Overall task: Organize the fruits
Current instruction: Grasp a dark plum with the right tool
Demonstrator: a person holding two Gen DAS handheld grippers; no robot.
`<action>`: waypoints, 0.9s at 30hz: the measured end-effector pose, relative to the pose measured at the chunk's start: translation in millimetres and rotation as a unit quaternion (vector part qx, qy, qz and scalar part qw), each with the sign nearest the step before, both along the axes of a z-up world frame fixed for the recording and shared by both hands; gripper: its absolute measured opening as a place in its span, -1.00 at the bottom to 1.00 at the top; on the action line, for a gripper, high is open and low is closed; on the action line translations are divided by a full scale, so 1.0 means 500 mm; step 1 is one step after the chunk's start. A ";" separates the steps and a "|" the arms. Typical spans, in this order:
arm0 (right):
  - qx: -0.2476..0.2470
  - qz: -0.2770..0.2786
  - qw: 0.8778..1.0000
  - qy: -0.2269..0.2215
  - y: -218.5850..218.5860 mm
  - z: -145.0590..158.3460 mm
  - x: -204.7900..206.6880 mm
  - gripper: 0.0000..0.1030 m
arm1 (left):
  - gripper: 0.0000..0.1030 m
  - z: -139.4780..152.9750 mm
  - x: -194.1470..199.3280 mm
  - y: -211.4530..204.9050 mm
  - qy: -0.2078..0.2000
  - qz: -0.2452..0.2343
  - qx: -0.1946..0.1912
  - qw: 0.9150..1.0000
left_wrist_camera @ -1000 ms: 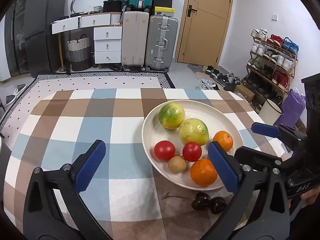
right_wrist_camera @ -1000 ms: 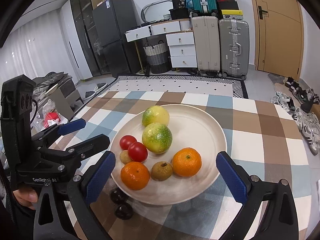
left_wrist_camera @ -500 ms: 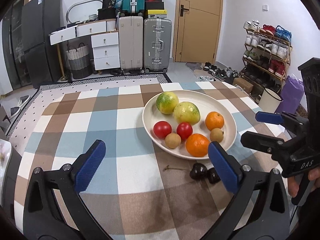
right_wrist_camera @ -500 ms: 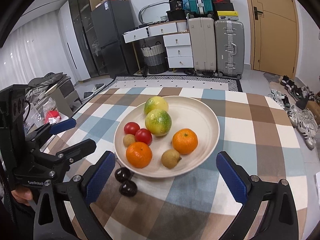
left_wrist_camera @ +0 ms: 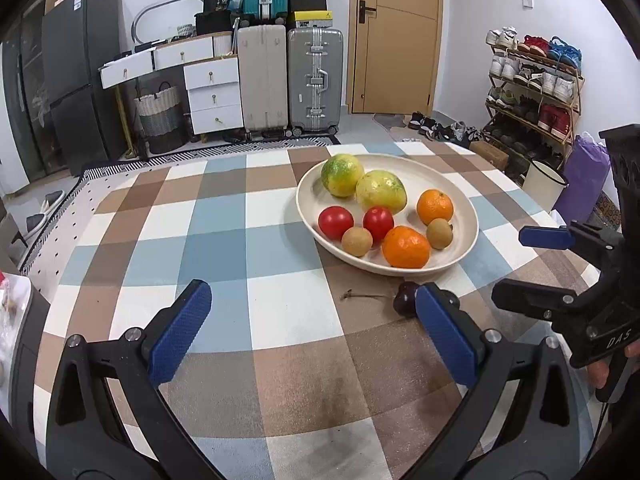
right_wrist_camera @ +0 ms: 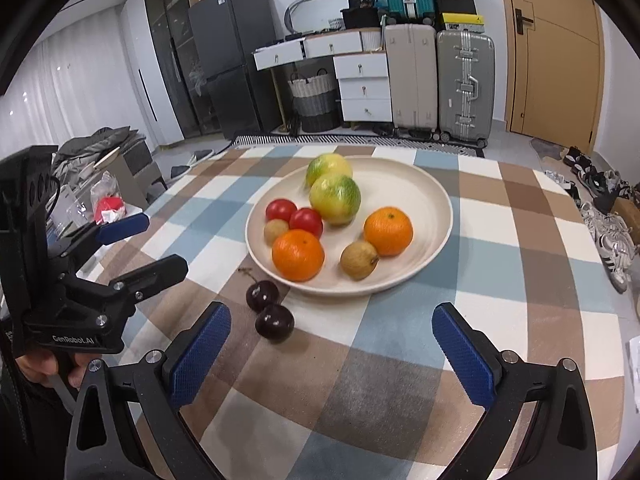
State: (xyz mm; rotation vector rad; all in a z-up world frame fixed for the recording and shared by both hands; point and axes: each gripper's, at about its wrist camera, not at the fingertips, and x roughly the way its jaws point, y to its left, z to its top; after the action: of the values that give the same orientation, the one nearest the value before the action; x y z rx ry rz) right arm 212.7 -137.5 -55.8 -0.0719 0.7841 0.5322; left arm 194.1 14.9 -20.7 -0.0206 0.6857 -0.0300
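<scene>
A cream plate (left_wrist_camera: 460,196) (right_wrist_camera: 424,196) on the checked tablecloth holds two green-yellow citrus fruits (left_wrist_camera: 343,175), two red tomatoes (left_wrist_camera: 336,221), two oranges (left_wrist_camera: 406,247) and two small brown fruits (left_wrist_camera: 357,241). Two dark cherries (right_wrist_camera: 274,322) lie on the cloth just in front of the plate; in the left wrist view one cherry (left_wrist_camera: 405,303) shows beside my finger. My left gripper (left_wrist_camera: 312,336) is open and empty, short of the plate. My right gripper (right_wrist_camera: 332,352) is open and empty, just behind the cherries.
The table (left_wrist_camera: 240,240) has a blue, brown and white checked cloth. Suitcases (left_wrist_camera: 314,80), white drawers (left_wrist_camera: 214,92) and a door (left_wrist_camera: 394,36) stand at the back; a shoe rack (left_wrist_camera: 536,88) is to the right. Clutter (right_wrist_camera: 108,208) lies off the table's left edge.
Both grippers have pulled back from the plate, so plate and fruit look smaller and farther. The cherries now lie in full view in front of the right gripper. Both stay open.
</scene>
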 end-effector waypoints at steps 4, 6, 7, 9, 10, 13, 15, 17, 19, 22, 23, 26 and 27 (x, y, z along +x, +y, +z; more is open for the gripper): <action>-0.004 0.004 1.000 0.016 0.010 -0.019 0.005 0.99 | 0.98 -0.008 0.007 0.010 0.006 0.007 0.000 1.000; -0.009 0.005 1.000 0.024 0.018 -0.029 0.006 0.99 | 0.98 -0.010 0.010 0.017 0.008 0.010 -0.007 1.000; -0.013 0.007 0.999 0.028 0.023 -0.034 0.007 0.99 | 0.98 -0.012 0.012 0.019 0.009 0.011 -0.010 1.000; -0.026 0.013 0.999 0.035 0.036 -0.045 0.007 0.99 | 0.98 -0.015 0.014 0.020 0.011 0.012 -0.010 1.000; -0.034 0.015 0.999 0.038 0.043 -0.049 0.006 0.99 | 0.98 -0.016 0.015 0.021 0.012 0.012 -0.009 1.000; -0.053 0.019 0.998 0.041 0.060 -0.060 0.007 0.99 | 0.98 -0.017 0.017 0.023 0.012 0.013 -0.010 1.000; -0.057 0.024 0.997 0.043 0.068 -0.063 0.008 0.97 | 0.98 -0.018 0.019 0.025 0.011 0.015 -0.011 1.000; -0.060 0.029 0.997 0.041 0.075 -0.064 0.007 0.93 | 0.98 -0.019 0.019 0.026 0.011 0.017 -0.011 1.000; -0.067 0.035 0.996 0.040 0.084 -0.065 0.007 0.81 | 0.98 -0.021 0.021 0.026 0.012 0.018 -0.011 1.000; -0.077 0.041 0.995 0.040 0.096 -0.069 0.010 0.54 | 0.98 -0.022 0.020 0.027 0.010 0.020 -0.014 1.000; -0.081 0.042 0.995 0.040 0.100 -0.070 0.011 0.48 | 0.98 -0.022 0.021 0.027 0.010 0.020 -0.016 1.000; -0.091 0.043 0.994 0.034 0.110 -0.073 0.013 0.32 | 0.98 -0.022 0.020 0.024 0.008 0.018 -0.015 1.000; -0.093 0.044 0.994 0.032 0.112 -0.073 0.013 0.25 | 0.98 -0.022 0.021 0.024 0.007 0.017 -0.016 1.000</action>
State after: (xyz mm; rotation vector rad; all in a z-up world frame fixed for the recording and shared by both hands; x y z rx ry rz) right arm 219.0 -81.7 -92.1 -0.2632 0.8958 0.5471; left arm 204.4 26.7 -31.7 -0.0632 0.6984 -0.0076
